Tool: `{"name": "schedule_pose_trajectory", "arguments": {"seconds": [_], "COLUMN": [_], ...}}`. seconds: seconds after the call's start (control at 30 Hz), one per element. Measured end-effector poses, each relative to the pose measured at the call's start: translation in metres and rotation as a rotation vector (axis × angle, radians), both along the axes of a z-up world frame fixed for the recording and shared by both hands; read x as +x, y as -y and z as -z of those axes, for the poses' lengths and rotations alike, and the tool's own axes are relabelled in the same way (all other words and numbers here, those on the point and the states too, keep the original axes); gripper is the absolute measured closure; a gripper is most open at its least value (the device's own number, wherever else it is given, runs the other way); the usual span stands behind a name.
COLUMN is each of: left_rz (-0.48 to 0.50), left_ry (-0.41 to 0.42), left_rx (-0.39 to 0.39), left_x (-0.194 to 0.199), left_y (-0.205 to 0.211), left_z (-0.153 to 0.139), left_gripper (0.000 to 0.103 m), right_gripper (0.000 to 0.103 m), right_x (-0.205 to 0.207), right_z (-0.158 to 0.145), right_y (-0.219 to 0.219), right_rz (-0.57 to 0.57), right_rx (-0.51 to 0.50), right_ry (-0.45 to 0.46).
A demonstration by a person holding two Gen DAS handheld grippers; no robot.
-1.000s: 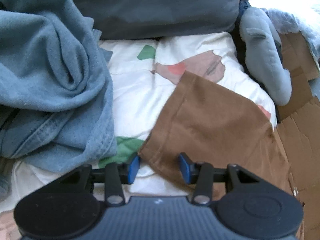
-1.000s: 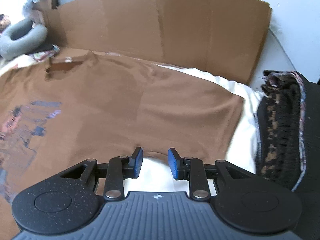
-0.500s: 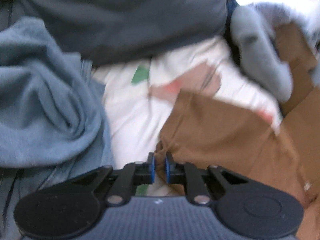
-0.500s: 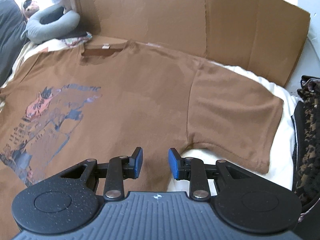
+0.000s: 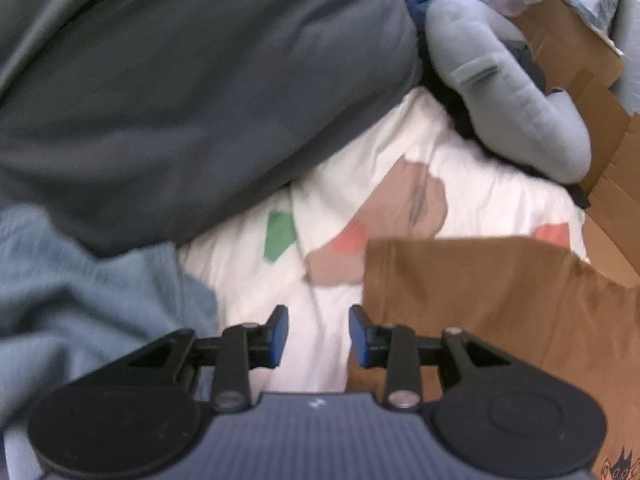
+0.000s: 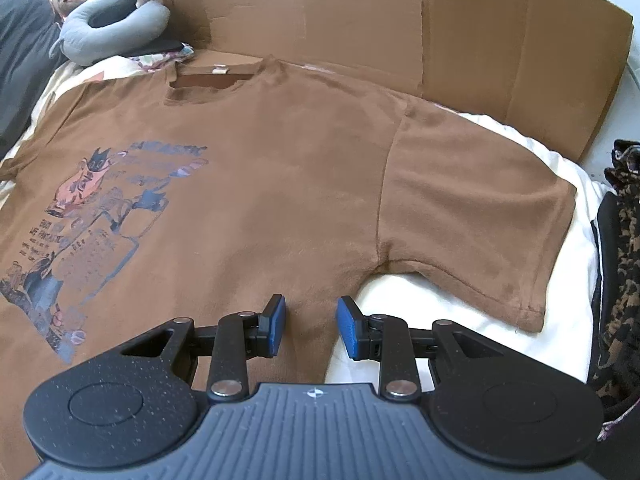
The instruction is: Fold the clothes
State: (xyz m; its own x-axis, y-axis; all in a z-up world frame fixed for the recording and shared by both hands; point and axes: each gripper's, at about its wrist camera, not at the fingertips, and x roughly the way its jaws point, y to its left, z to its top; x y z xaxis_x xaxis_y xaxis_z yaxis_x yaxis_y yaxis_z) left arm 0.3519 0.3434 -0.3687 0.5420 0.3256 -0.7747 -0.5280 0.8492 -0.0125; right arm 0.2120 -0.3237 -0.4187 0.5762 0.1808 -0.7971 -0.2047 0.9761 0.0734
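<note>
A brown T-shirt (image 6: 280, 168) with a blue and pink print lies spread flat on a white bedsheet (image 6: 420, 292), collar toward the cardboard. In the right wrist view my right gripper (image 6: 307, 326) hovers open above the shirt's side edge, below the armpit of the spread sleeve, with nothing between its pads. In the left wrist view the shirt's other sleeve (image 5: 500, 300) lies flat at right. My left gripper (image 5: 319, 334) is above the sheet just left of that sleeve's edge, its jaws opening with nothing between them.
A flattened cardboard sheet (image 6: 400, 32) stands behind the shirt. A grey neck pillow (image 5: 508, 96) and a dark grey pillow (image 5: 180, 100) lie at the head of the bed. Blue-grey clothes (image 5: 80, 292) are piled left. A dark patterned folded stack (image 6: 620, 264) sits at the right.
The left gripper closed at the brown sleeve's corner, then lifted, rolled and opened; the sleeve now lies flat beside it. The right gripper drew back, bringing the whole shirt into view.
</note>
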Motion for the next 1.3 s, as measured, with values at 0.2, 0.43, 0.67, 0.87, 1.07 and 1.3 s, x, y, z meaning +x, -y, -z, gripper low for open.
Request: {"name": "schedule_pose_trajectory", "arguments": {"seconds": [0.2,0.43,0.67,0.87,1.07,1.3], "left_rz": [0.048,0.064,0.079,0.062,-0.062,0.047], "left_ry": [-0.005,-0.036,-0.112,-0.166,-0.112,-0.069], "left_rx": [0.033,0.035,0.112,0.249,0.305,0.259], "left_x": [0.027,0.053,0.081,0.100,0.099,0.094], "left_y": [0.003,0.004,0.005,0.007,0.001,0.038], "left_z": [0.008,0.034,0.058,0.055,0.024,0.000], "left_gripper": [0.061,0.060,0.056,0.056,0.085,0.084], "right_gripper": [0.067,0.067,0.067,0.067,0.067,0.065], "right_x": [0.001,-0.004,-0.008,-0.010,-0.010,-0.008], "right_z": [-0.008,-0.008,-0.004,0.005,0.002,-0.005], "right_y": [0.004,0.022,0.044,0.053,0.052,0.053], "right_rz": [-0.008,-0.008,-0.006,0.023,0.036,0.062], "right_rx": [0.010,-0.007,-0.050,-0.046,-0.022,0.002], "right_ry": [0.022,0.041,0.029,0.010,0.025,0.029]}}
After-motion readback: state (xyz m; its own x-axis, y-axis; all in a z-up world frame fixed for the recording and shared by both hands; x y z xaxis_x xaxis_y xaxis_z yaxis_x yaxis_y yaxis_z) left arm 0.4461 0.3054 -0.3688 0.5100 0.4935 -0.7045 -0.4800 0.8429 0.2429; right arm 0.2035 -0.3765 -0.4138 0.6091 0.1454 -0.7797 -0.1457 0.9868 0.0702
